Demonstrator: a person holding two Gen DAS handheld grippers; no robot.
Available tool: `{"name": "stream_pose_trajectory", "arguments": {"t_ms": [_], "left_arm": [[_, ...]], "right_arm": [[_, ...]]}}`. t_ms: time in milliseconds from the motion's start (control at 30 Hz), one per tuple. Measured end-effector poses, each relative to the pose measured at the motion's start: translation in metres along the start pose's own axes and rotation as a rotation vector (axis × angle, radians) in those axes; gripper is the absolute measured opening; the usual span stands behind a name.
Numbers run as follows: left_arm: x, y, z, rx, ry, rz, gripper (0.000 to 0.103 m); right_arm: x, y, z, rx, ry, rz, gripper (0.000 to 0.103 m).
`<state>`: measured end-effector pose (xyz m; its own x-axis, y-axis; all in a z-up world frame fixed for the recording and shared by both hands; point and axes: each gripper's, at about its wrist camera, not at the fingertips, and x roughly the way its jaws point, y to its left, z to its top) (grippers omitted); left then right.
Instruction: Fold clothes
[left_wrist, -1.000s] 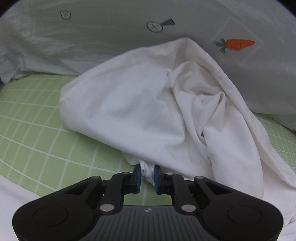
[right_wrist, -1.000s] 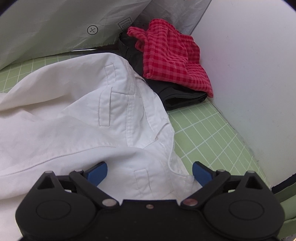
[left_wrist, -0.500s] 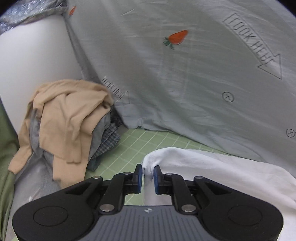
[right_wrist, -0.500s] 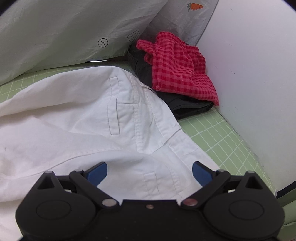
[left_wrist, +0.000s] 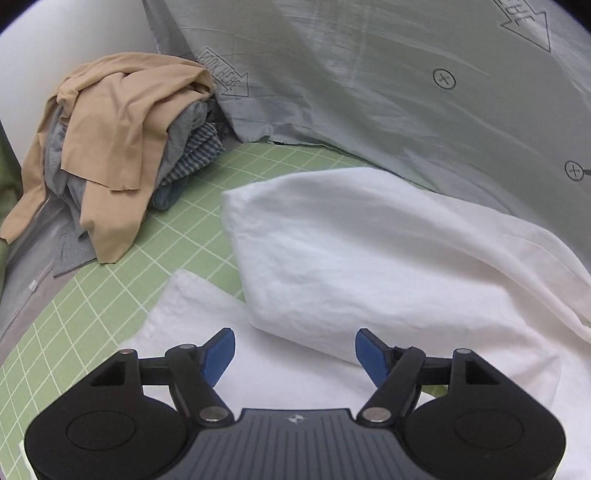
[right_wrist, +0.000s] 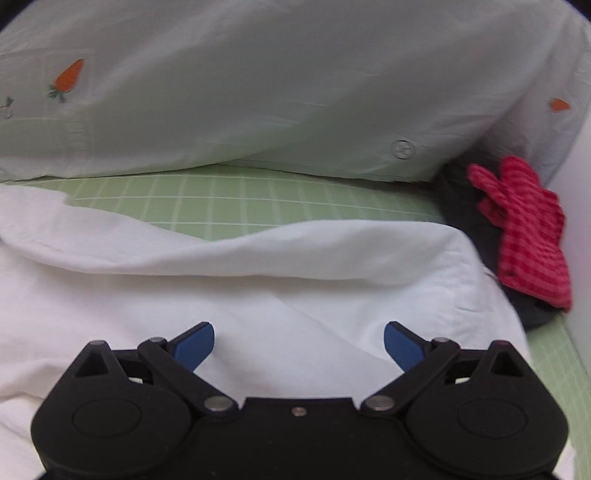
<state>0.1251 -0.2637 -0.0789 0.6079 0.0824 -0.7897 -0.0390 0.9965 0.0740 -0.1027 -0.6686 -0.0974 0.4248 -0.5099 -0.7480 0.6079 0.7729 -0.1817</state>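
Both claws hang spread over the white garment (left_wrist: 369, 258), left claw (left_wrist: 295, 349) opening

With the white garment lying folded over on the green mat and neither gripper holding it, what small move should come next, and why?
Probably bring the left gripper, whose jaws are opening with no cloth between them, down onto the near edge of the white garment to pinch it for the next fold. The garment lies doubled over on the green grid mat, still bulky, and the right gripper hovers open over it, free to help.
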Motion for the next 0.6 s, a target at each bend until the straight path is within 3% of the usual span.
{"name": "stream_pose_trajectory", "arguments": {"t_ms": [100, 200, 267, 367, 500, 600], "left_arm": [[0.002, -0.008, 0.000, 0.015, 0.012, -0.010, 0.074], [0.000, -0.012, 0.004, 0.025, 0.007, -0.017, 0.074], [-0.003, -0.012, 0.006, 0.035, -0.004, -0.017, 0.076], [-0.007, -0.011, 0.006, 0.038, -0.009, -0.009, 0.079], [-0.016, -0.007, 0.002, 0.020, -0.003, -0.026, 0.079], [-0.028, -0.004, -0.004, 0.009, 0.000, -0.053, 0.079]], "right_arm": [[0.038, 0.026, 0.018, -0.068, 0.107, 0.154, 0.100], [0.066, 0.040, 0.052, -0.156, 0.081, 0.249, 0.097], [0.081, 0.034, 0.087, -0.096, 0.003, 0.220, 0.095], [0.095, 0.003, 0.128, 0.191, -0.043, 0.150, 0.095], [0.078, -0.009, 0.127, 0.305, -0.030, 0.107, 0.096], [0.038, 0.009, 0.080, 0.209, -0.020, 0.136, 0.097]]}}
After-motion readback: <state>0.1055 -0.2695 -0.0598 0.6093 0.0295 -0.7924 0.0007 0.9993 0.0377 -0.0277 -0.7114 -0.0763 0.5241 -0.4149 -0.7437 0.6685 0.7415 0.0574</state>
